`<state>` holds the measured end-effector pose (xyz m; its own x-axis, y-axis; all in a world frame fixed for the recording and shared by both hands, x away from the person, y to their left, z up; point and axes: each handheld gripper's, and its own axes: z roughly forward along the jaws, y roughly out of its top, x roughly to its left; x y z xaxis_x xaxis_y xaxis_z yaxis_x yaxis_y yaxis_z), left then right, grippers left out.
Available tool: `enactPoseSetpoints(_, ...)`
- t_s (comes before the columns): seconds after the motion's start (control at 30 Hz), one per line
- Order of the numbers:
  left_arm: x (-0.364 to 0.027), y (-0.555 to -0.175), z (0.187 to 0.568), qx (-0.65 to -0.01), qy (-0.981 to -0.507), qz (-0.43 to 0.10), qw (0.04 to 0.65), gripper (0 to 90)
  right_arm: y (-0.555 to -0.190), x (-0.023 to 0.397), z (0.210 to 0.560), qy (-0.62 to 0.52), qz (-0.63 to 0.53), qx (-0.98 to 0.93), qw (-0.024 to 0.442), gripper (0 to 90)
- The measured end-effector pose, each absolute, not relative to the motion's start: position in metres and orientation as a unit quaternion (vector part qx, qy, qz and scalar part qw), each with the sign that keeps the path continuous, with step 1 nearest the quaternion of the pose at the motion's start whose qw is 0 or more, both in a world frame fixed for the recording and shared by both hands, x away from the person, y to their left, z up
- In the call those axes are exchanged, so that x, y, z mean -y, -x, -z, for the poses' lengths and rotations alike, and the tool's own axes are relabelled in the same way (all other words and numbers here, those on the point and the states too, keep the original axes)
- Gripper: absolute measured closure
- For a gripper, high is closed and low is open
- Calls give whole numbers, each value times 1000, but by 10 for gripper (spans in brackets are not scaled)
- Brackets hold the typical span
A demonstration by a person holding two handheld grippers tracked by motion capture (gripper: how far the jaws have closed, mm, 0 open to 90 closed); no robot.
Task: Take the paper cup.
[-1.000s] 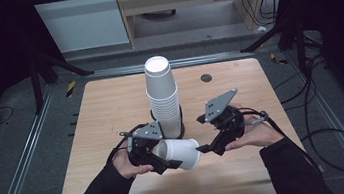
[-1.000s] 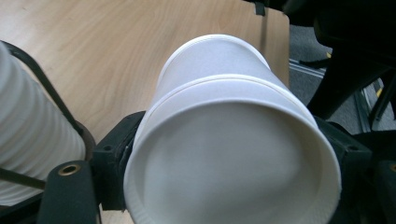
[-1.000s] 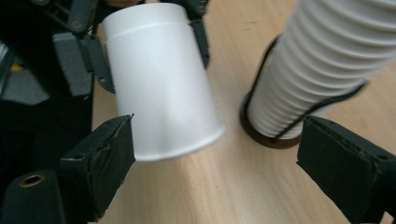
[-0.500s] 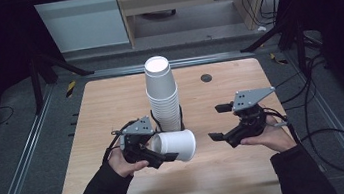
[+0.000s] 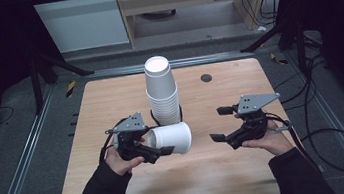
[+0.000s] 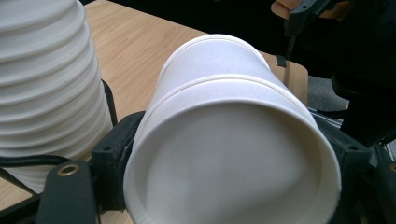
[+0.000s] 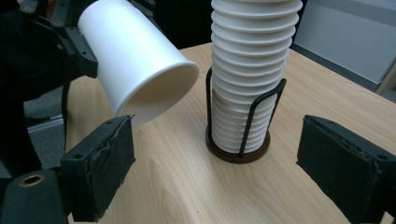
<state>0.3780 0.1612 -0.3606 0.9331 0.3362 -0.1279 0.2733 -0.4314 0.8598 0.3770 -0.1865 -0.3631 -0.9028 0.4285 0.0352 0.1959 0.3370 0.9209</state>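
A dark room surrounds a pale wooden desk (image 5: 110,105). At its middle a tall stack of white paper cups (image 5: 162,90) stands in a black wire holder (image 7: 243,126). Just beside it, the left tongs (image 5: 159,151) pinch one cup (image 5: 171,138), lying sideways in the air. The right tongs (image 5: 219,123) have just been closing, spread and empty, well apart from it. The cup looks light and easily crushed; I'd grip its wall gently near the stiffer rim.
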Motion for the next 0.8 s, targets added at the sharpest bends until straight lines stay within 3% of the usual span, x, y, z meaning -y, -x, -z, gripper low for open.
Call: enactPoseSetpoints(0.8, -166, -381, 354, -187, -795, -22, 576, 215, -387, 178, 368, -176, -625, -758, 66, 128)
